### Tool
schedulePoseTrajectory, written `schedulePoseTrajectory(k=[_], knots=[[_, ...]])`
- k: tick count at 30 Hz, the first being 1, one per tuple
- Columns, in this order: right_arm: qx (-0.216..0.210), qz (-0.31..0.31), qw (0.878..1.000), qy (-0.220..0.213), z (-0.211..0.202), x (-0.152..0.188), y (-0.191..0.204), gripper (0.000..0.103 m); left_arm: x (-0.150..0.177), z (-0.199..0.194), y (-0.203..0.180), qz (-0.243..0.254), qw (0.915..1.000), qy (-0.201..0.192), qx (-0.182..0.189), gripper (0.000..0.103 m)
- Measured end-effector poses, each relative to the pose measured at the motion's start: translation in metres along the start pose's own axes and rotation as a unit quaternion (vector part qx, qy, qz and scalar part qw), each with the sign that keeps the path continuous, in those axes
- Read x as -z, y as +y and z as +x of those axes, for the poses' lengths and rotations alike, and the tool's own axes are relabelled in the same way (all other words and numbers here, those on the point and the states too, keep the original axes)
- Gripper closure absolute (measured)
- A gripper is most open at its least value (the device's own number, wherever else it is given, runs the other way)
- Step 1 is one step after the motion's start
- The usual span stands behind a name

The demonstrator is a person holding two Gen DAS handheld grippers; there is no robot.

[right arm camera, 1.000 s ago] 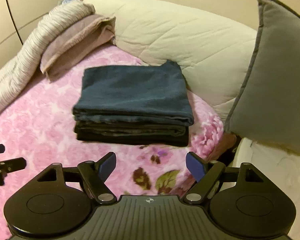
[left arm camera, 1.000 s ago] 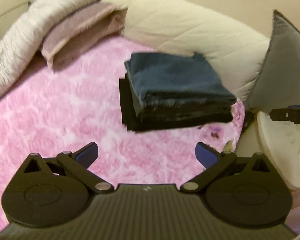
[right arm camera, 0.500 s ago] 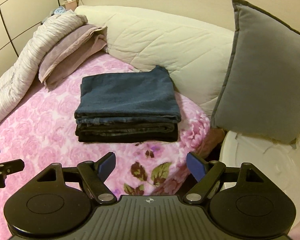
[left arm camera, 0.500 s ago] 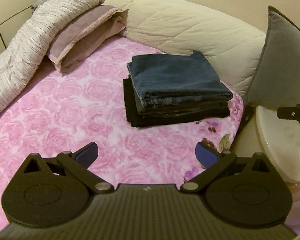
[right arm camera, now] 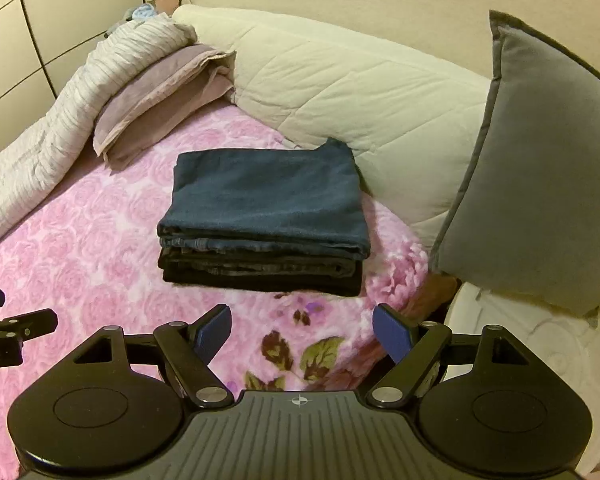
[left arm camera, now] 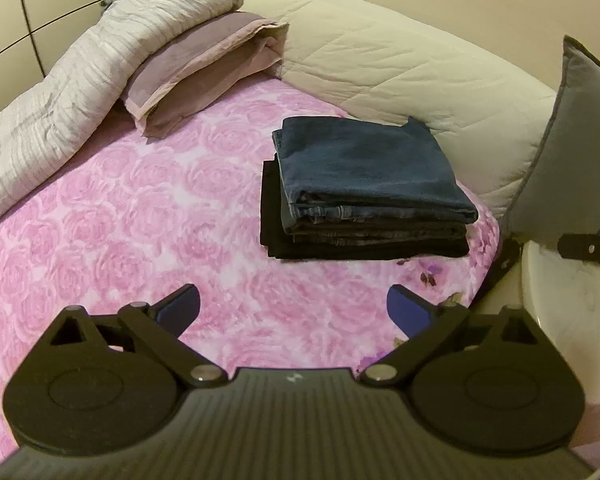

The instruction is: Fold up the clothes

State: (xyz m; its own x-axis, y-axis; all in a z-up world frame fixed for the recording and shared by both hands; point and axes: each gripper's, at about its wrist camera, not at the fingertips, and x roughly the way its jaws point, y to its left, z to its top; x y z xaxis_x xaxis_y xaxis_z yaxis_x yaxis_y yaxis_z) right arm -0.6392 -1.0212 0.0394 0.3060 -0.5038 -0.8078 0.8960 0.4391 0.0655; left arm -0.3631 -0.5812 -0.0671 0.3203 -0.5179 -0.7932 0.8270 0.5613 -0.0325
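Observation:
A stack of folded clothes point(left arm camera: 364, 188) lies on the pink rose-patterned bed cover point(left arm camera: 120, 220), blue jeans on top of dark and black pieces. The same stack of folded clothes point(right arm camera: 264, 220) sits at the centre of the right wrist view. My left gripper point(left arm camera: 294, 310) hangs open well short of the stack, holding nothing. My right gripper point(right arm camera: 302, 332) is also open and empty, a little nearer than the stack. Each gripper's tip shows at the edge of the other's view.
A cream quilted bolster point(right arm camera: 360, 92) runs behind the stack. A grey cushion point(right arm camera: 540, 168) stands at the right over a white round object point(right arm camera: 540, 360). A mauve pillow point(left arm camera: 204, 68) and a rumpled pale duvet point(left arm camera: 80, 88) lie at the back left.
Both grippers have drawn back and risen from the stack, which now looks smaller and farther off. Both stayed open.

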Motion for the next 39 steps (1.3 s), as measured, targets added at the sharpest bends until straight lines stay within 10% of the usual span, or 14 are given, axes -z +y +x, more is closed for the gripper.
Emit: schedulePoseTrajectory(k=[39], knots=[[-0.010, -0.016, 1.000, 0.000, -0.006, 0.010, 0.008, 0.022, 0.004, 0.004, -0.027, -0.006, 1.0000, 0.004, 0.000, 0.004]])
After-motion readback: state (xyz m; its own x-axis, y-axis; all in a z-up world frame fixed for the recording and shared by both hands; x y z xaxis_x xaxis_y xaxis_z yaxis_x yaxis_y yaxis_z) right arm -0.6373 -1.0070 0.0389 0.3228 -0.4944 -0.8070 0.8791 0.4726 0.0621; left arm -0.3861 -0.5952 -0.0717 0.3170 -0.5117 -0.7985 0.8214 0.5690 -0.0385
